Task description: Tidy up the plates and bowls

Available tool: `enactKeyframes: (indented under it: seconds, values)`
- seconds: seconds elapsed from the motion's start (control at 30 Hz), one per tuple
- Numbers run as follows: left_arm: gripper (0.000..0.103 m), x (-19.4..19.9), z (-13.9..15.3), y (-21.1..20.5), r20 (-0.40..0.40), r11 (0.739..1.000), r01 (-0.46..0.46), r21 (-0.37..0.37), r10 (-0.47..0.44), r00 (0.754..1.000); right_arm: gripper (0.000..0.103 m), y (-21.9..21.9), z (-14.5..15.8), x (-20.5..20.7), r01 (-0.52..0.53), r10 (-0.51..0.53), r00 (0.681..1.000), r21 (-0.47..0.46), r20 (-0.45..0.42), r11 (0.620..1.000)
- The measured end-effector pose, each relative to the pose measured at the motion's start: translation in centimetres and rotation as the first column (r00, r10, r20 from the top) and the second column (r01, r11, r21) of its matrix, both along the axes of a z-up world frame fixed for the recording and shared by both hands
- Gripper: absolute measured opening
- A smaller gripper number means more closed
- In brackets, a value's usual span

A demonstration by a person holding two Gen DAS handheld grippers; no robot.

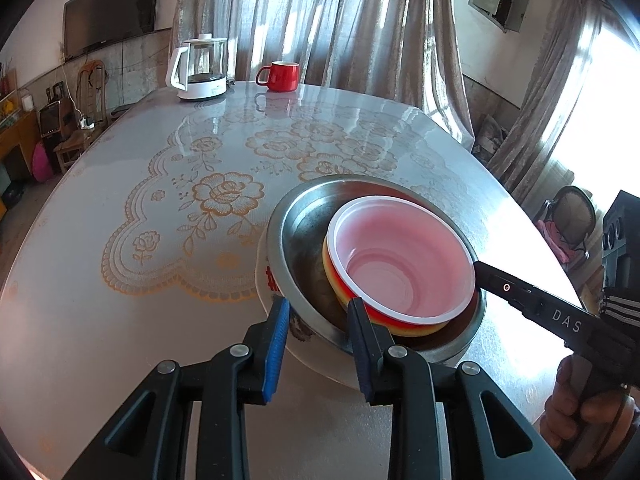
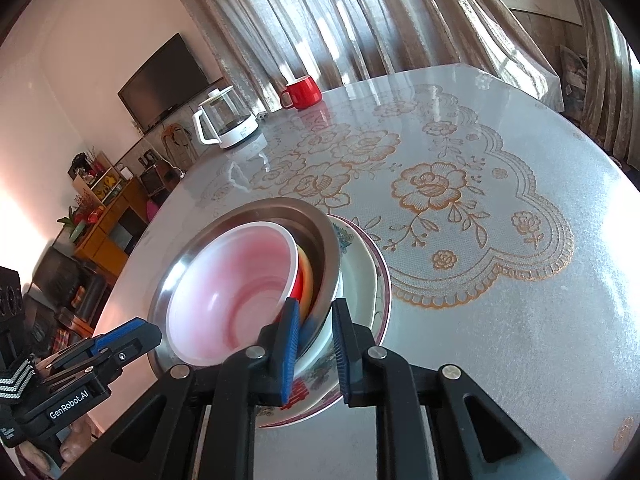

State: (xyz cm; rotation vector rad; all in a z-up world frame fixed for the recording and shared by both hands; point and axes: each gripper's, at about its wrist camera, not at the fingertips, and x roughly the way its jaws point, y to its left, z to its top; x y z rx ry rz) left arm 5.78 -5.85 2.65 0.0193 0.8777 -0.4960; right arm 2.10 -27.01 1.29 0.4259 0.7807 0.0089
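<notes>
Here the stack sits near the edge of the lace-patterned surface (image 1: 120, 300): a white-rimmed red plastic bowl (image 1: 400, 264) nested in a steel bowl (image 1: 296, 232), over a floral ceramic bowl (image 2: 352, 276) and plate (image 2: 382, 280). The left tongs (image 1: 318, 312) are spread, straddling the steel rim. The right tongs (image 2: 316, 320) are likewise spread around it. Far back stand a red mug (image 1: 282, 76) and a glass kettle (image 1: 202, 68).

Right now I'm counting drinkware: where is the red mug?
The red mug stands at the table's far edge by the curtains, just right of the glass kettle in both wrist views.
</notes>
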Motion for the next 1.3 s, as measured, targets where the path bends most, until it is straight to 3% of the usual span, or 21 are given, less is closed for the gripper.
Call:
enactKeyframes:
  seconds: [0.47,1.03,1.17,1.3]
  values:
    - [0.032,-1.3,0.1,1.2,0.036,0.999,-0.047,0.011,0.046,0.998,0.02,0.7,0.0,-1.1,0.004,-0.004,1.0,0.008,0.005,1.0]
    - [0.034,-1.3,-2.4,4.3,-0.001,0.988,-0.154,0.022,0.154,0.988,0.02,1.8,-0.2,-1.7,0.05,-0.049,0.998,-0.019,0.038,0.999]
    - [0.034,-1.6,-2.0,4.4,0.021,0.987,-0.161,0.022,0.16,0.987,0.019,1.8,-0.1,-1.9,0.048,-0.047,0.998,-0.017,0.036,0.999]
    - [0.05,-1.9,-1.8,4.4,0.039,0.983,-0.183,0.03,0.182,0.983,0.021,2.1,0.1,-2.2,0.032,-0.031,0.999,-0.03,0.035,0.999]
